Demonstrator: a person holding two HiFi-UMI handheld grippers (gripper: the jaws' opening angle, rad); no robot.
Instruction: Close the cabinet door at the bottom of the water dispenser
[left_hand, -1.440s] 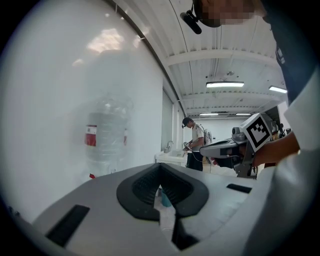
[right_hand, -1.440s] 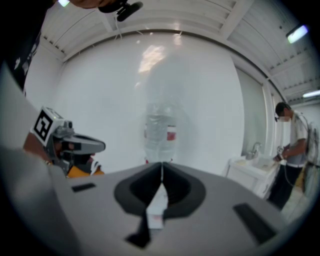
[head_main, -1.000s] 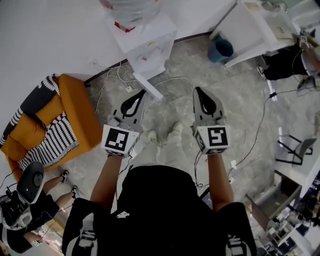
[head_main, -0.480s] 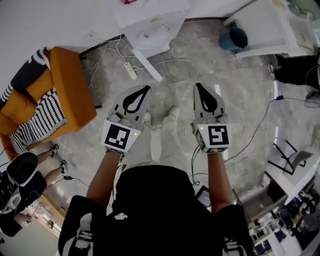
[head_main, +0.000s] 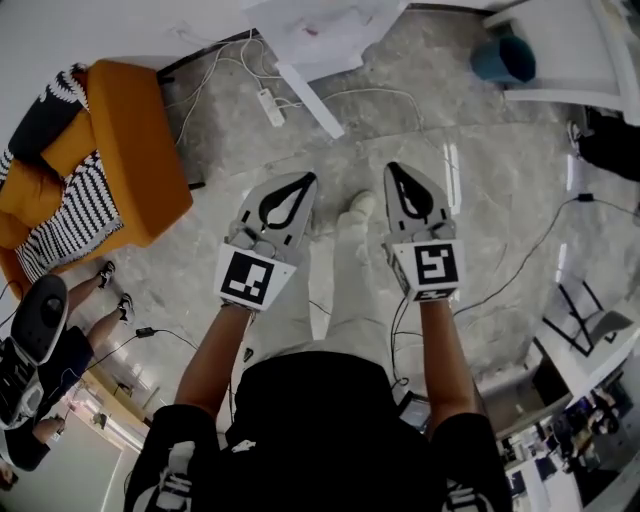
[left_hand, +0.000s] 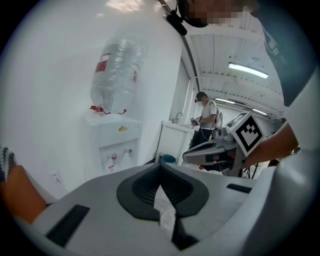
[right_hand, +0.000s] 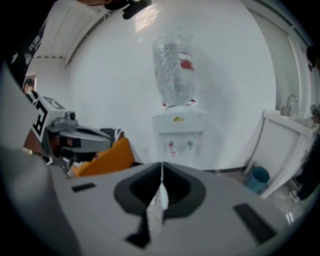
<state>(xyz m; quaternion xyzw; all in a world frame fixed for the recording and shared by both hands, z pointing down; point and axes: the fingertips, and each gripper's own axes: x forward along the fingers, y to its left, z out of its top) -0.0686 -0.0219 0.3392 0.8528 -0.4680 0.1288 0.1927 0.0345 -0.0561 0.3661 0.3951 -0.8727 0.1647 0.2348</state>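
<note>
The door (head_main: 310, 100) is a plain white slab. It stands open, swung out from the foot of the white dispenser (head_main: 325, 25) and angled across the grey floor. From above it shows edge-on. Its free end lies ahead of the gap between the two tools, and neither tool touches it. In both gripper views the dispenser stands straight ahead of the jaws against the white wall, with its clear bottle (left_hand: 117, 75) upside down on top and two small taps on its front. Each tool's own body hides the door down below.

A second ago the bottle and the dispenser's whole top showed at the upper edge of the head view. Now only the front of the dispenser and the door are left there. The orange chair (head_main: 130, 150), off to the left of the left gripper (head_main: 303, 180), and the blue bin (head_main: 503, 58), ahead and to the right of the right gripper (head_main: 393, 170), have both slid up the picture. Both hands have come down.

The person holds both arms out in front, side by side, elbows slightly bent. The marker cubes face up, and the tools point forward and somewhat down toward the door. Each tool's jaws are pressed together at the tips with nothing between them. The person's shoes (head_main: 360, 205) show on the floor between the tools.
</note>
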